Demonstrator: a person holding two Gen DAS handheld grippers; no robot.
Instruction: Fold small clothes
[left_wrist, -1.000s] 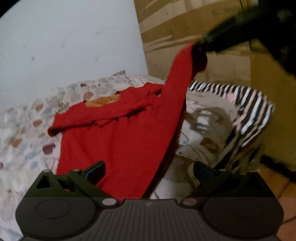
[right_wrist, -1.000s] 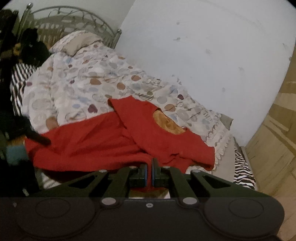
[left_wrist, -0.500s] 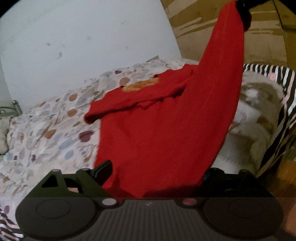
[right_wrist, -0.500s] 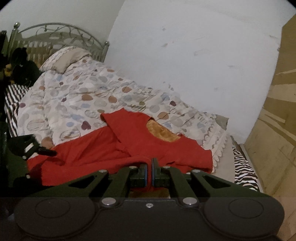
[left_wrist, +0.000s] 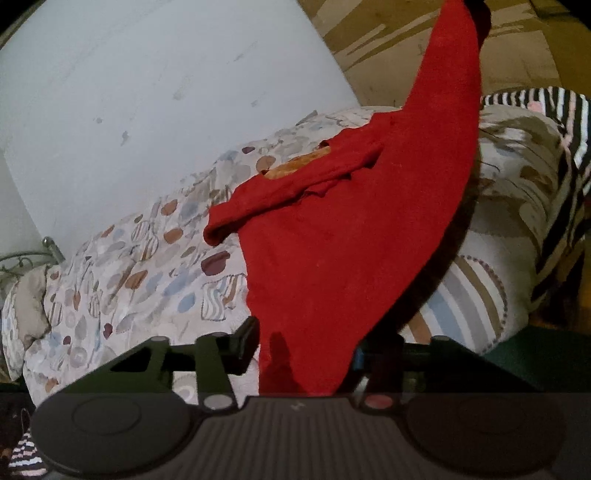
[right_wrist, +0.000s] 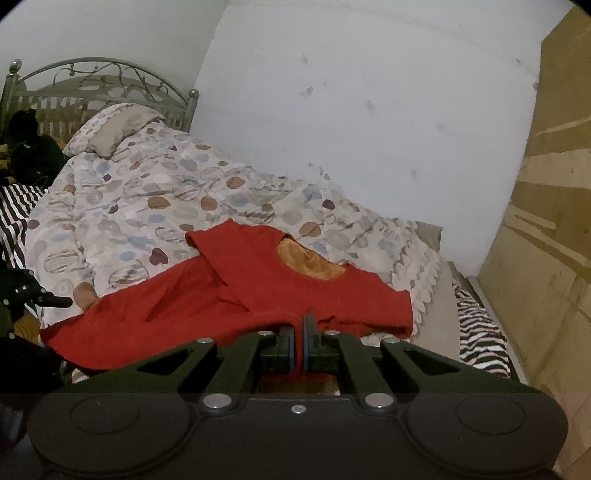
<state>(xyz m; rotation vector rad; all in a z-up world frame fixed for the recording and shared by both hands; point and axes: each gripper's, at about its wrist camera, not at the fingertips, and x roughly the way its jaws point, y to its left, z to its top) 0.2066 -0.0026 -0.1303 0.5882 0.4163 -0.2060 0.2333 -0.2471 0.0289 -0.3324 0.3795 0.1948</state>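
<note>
Jaws of the right gripper (right_wrist: 299, 345) pinched the red shirt (right_wrist: 229, 295) taut while the left gripper (left_wrist: 303, 349), jaws closing around its near hem, readied a fold.

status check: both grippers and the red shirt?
Right gripper shut on red shirt hem. Left gripper closing around other corner, not yet pinched. Nothing in the way.

A small red garment (right_wrist: 236, 295) with a golden-brown inner lining at the neck lies crumpled near the bed's (right_wrist: 147, 206) foot edge, one corner lifted.
</note>
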